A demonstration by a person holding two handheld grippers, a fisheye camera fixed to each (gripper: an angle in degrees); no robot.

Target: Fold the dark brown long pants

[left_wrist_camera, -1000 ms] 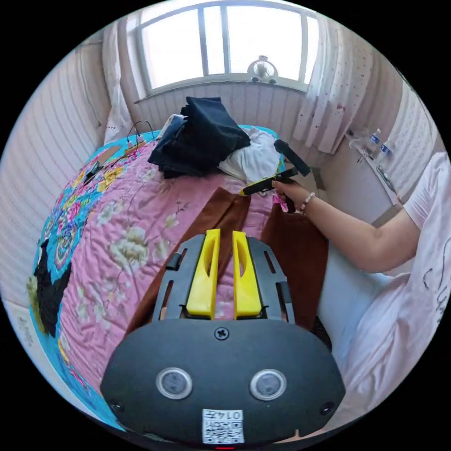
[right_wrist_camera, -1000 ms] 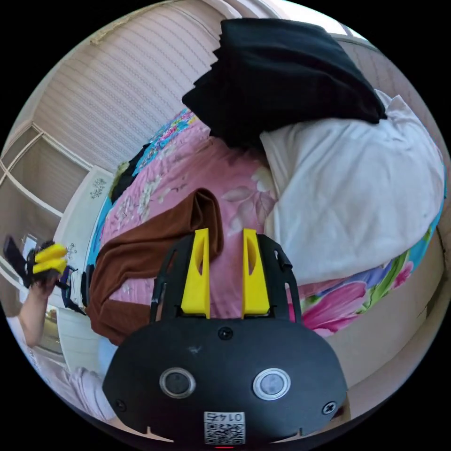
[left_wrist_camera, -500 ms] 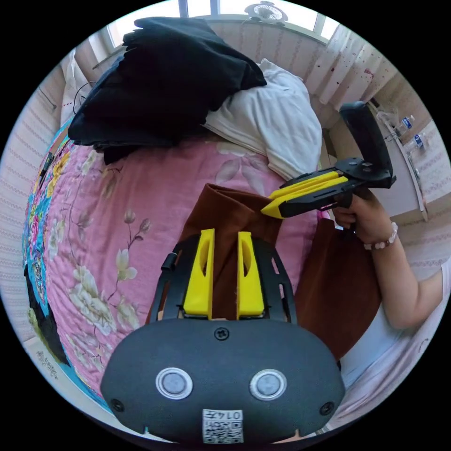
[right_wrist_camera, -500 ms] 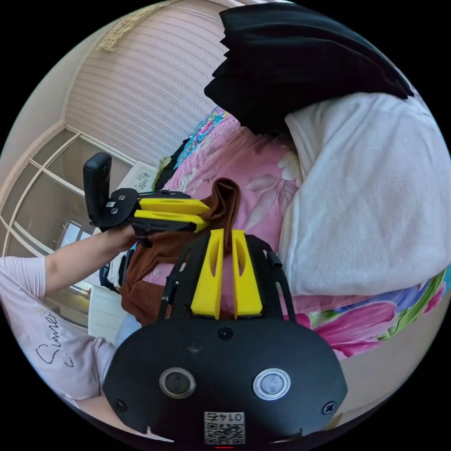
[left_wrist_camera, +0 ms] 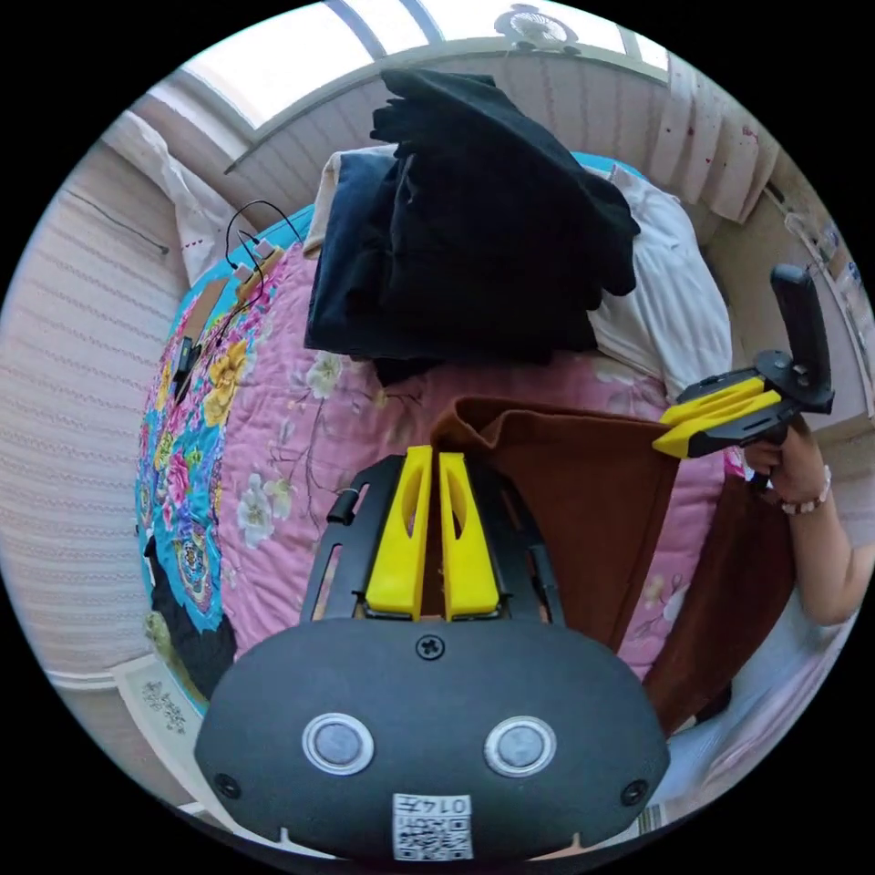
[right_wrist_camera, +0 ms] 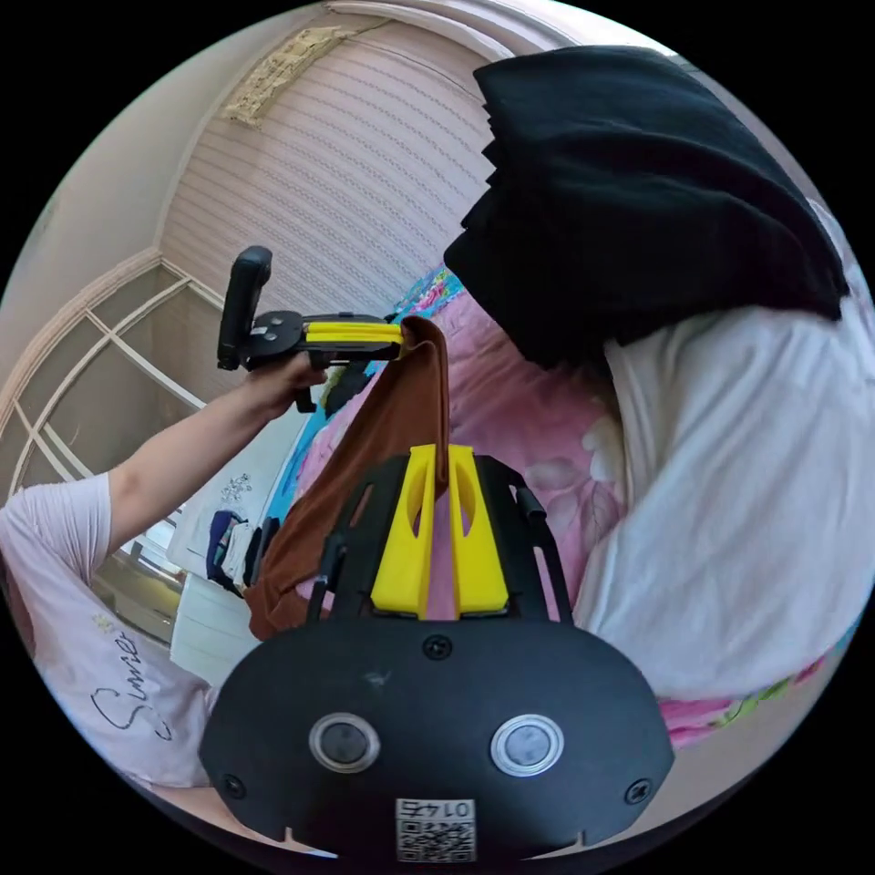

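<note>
Left gripper (left_wrist_camera: 430, 456): its yellow jaws stand nearly together, pinching one corner of the pants edge. In the right gripper view the same tool (right_wrist_camera: 396, 333) sits out to the side, jaws together on the cloth corner.
Right gripper (right_wrist_camera: 438, 454): jaws narrow, the cloth edge caught between them. In the left gripper view it (left_wrist_camera: 658, 436) comes in from the side, jaws together at the far corner of the raised cloth.
Pants (left_wrist_camera: 583, 483): dark brown, one edge lifted and stretched between the two grippers; the rest (right_wrist_camera: 365, 474) hangs down to the bedspread and trails over the bed's side.
Left hand (right_wrist_camera: 283, 378): wrapped round the gripper's handle, the forearm reaching out bare from a pale pink sleeve (right_wrist_camera: 55, 538).
Right hand (left_wrist_camera: 788, 460): closed round its handle with a bead bracelet at the wrist, the forearm running back toward the picture's edge.
Bedspread (left_wrist_camera: 283, 428): pink with flowers, blue-patterned border.
Dark clothes (left_wrist_camera: 474, 228): a black and navy stack just beyond the raised pants edge.
White pillow (left_wrist_camera: 674, 301): under and beside the dark stack.
Cable (left_wrist_camera: 251, 228): black, near the bed's far corner.
</note>
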